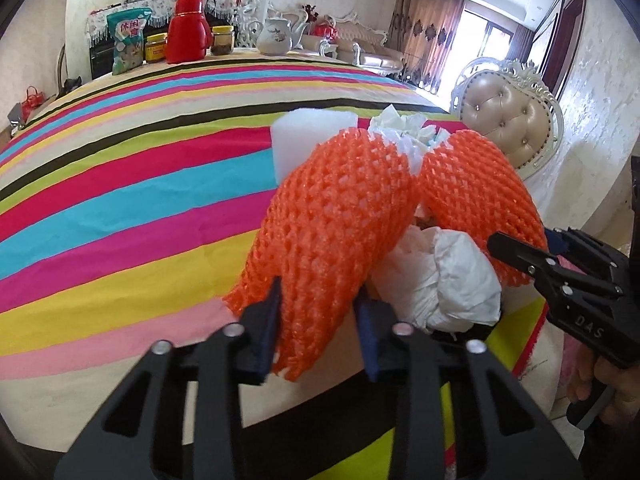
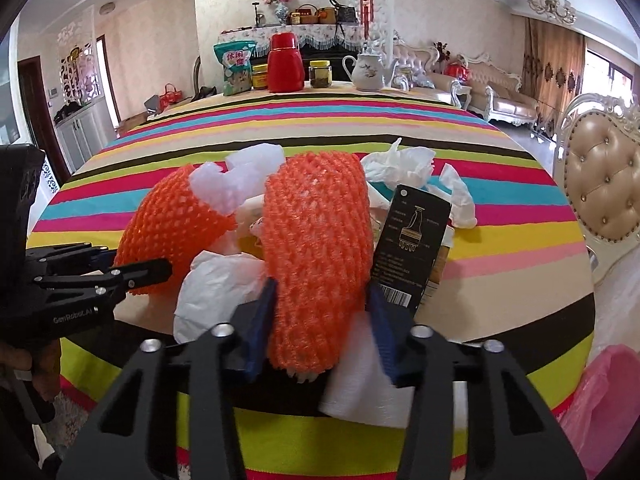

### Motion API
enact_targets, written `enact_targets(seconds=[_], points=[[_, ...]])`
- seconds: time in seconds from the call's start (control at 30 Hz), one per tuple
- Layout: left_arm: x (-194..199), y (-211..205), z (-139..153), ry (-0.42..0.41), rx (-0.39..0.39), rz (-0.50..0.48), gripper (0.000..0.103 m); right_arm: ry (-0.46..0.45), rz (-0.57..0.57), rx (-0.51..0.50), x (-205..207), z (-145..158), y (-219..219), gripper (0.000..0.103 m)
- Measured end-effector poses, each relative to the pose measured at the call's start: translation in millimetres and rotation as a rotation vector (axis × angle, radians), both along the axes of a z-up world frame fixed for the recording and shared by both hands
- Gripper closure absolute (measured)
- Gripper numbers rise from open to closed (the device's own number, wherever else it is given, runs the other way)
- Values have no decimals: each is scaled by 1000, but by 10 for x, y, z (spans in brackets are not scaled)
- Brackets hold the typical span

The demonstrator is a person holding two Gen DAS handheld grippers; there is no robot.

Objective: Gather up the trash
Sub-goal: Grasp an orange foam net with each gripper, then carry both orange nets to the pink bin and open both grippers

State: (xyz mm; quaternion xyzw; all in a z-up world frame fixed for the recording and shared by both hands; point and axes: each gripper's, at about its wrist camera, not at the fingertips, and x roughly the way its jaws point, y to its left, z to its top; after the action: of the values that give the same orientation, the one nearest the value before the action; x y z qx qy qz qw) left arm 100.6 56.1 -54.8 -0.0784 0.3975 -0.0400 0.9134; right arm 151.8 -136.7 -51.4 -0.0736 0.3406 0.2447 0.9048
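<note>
Two orange foam nets lie in a trash pile at the near edge of the striped table. My left gripper [image 1: 318, 312] is shut on the left orange net [image 1: 340, 216]; it also shows in the right wrist view [image 2: 172, 220]. My right gripper [image 2: 322, 312] is shut on the right orange net [image 2: 320, 248], which also shows in the left wrist view [image 1: 476, 192]. Crumpled white tissue [image 1: 436, 280] lies between the nets. A white foam block [image 1: 304, 140], more tissue [image 2: 404, 164] and a black product card [image 2: 412, 248] sit around them.
At the table's far edge stand a red thermos [image 2: 285, 64], jars, a snack bag [image 2: 236, 68] and a white teapot [image 2: 370, 70]. A padded chair [image 2: 604, 192] stands to the right. A pink bag [image 2: 608, 408] hangs at the lower right.
</note>
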Motion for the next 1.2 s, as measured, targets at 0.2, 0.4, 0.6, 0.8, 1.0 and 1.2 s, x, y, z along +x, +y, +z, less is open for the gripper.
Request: enact_targets(seconds=[0.2, 0.4, 0.6, 0.8, 1.0, 1.2], points=[[-149, 6, 164, -49, -20, 35, 77, -21, -2, 33, -84, 104, -108, 72], [-276, -74, 398, -104, -32, 44, 77, -70, -30, 74, -251, 333, -323, 73], [-349, -292, 642, -161, -56, 14, 77, -118, -94, 87, -440, 515, -640, 73], [-319, -726, 793, -185, -80, -72, 77, -136, -207, 66, -591, 587, -1197, 73], [-272, -1328, 844, -181, -113, -199, 77, -135, -337, 45, -704, 556, -1819, 72], [-207, -1896, 800, -165, -136, -311, 77, -112, -455, 32, -782, 428, -2390, 72]])
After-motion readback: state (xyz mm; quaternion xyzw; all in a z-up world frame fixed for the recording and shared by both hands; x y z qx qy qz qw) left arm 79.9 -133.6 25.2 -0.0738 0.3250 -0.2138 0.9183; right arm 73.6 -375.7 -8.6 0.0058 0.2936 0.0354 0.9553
